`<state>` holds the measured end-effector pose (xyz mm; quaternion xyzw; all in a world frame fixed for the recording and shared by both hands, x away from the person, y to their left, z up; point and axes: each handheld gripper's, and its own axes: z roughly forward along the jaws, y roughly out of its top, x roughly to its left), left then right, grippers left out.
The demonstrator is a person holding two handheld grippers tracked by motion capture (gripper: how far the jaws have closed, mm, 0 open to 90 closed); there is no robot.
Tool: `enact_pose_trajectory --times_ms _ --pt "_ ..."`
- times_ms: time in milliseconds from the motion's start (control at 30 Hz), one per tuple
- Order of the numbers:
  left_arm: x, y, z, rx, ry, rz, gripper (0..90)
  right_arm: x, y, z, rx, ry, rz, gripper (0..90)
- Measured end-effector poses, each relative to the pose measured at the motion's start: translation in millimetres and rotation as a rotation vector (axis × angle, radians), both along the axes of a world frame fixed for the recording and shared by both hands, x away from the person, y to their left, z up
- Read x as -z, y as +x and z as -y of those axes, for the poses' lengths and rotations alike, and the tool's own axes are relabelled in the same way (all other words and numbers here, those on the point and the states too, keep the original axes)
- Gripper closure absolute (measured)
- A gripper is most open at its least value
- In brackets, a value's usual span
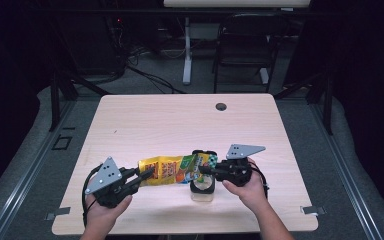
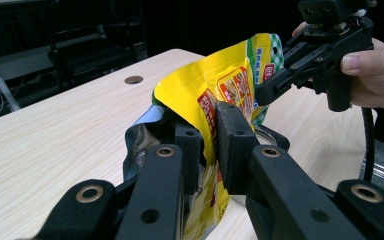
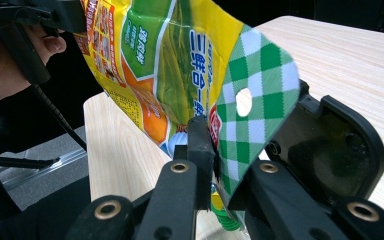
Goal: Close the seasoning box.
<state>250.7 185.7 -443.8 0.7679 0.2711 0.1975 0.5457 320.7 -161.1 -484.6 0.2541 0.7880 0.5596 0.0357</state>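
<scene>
A yellow snack bag [image 1: 167, 171] with a green-and-white checked end hangs level between my two grippers, just above the table [image 1: 180, 120]. My left gripper [image 1: 147, 175] is shut on the bag's torn-open end [image 2: 180, 100], its jaws pinching the yellow film [image 2: 207, 140]. My right gripper [image 1: 205, 170] is pinched on the checked end [image 3: 260, 80], one pad [image 3: 200, 145] flat against the film. Under the bag stands a clear container [image 1: 202, 189] with a black lid [image 3: 330, 145] raised behind it.
A round cable hole [image 1: 221, 106] lies at the table's far middle. Beyond the far edge stand a dark chair [image 1: 245, 40] and a white desk leg [image 1: 187, 50]. Bare wood stretches on the far half and both sides of the table.
</scene>
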Motion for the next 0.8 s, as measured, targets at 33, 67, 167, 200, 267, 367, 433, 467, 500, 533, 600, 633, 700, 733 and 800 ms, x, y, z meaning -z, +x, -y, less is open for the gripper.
enact_pose_trajectory --times_ms 33,67,167,200,267,367,433,467,500,533,600,633,700,733,800 --pt "0.2 0.2 0.5 -0.003 -0.003 0.004 81.3 0.1 0.0 0.1 0.003 0.005 -0.001 84.9" --pt "0.0 0.3 0.5 -0.001 -0.003 0.004 81.3 -0.1 0.0 0.6 0.005 0.005 -0.002 84.8" --pt "-0.3 0.7 0.5 -0.002 -0.002 0.003 81.3 -0.9 0.1 2.1 0.008 0.001 -0.003 84.5" --pt "-0.3 0.8 0.5 -0.002 -0.002 0.003 81.3 -0.9 0.3 2.5 0.007 0.004 -0.005 84.4" --pt "-0.5 0.9 0.6 -0.001 -0.002 0.002 81.3 -1.1 0.6 3.5 0.003 0.004 -0.008 84.5" --pt "-1.3 0.8 0.4 0.002 0.006 -0.002 81.3 -1.4 0.9 4.9 0.004 0.001 -0.010 84.6" --pt "-1.3 0.9 1.1 0.000 0.003 0.002 81.3 -1.2 0.7 5.2 0.004 0.006 -0.011 85.1" --pt "-2.0 0.9 0.8 0.003 0.010 -0.001 81.3 -1.2 0.8 5.5 0.001 0.005 -0.012 85.4" --pt "-2.1 1.1 1.1 0.006 0.008 0.000 81.3 -1.3 1.0 6.1 -0.002 -0.002 -0.011 85.8" --pt "-2.4 1.1 1.2 0.006 0.010 -0.001 81.3 -1.1 1.2 6.4 -0.005 0.000 -0.013 86.2" --pt "-2.6 1.0 2.0 0.005 0.008 0.000 81.3 -0.6 1.4 6.8 -0.009 0.001 -0.016 86.8" --pt "-2.8 1.0 2.2 0.005 0.009 0.001 81.3 -0.4 1.4 6.9 -0.010 0.000 -0.017 87.2" --pt "-3.1 1.2 2.3 0.004 0.009 -0.001 81.3 -0.3 1.3 7.0 -0.012 -0.001 -0.020 87.7" --pt "-3.4 1.4 2.3 0.004 0.010 -0.003 81.3 -0.2 1.3 7.1 -0.013 -0.001 -0.020 87.9" --pt "-3.5 2.0 2.4 0.003 0.008 -0.004 81.3 -0.1 1.4 7.1 -0.015 -0.002 -0.020 88.2"
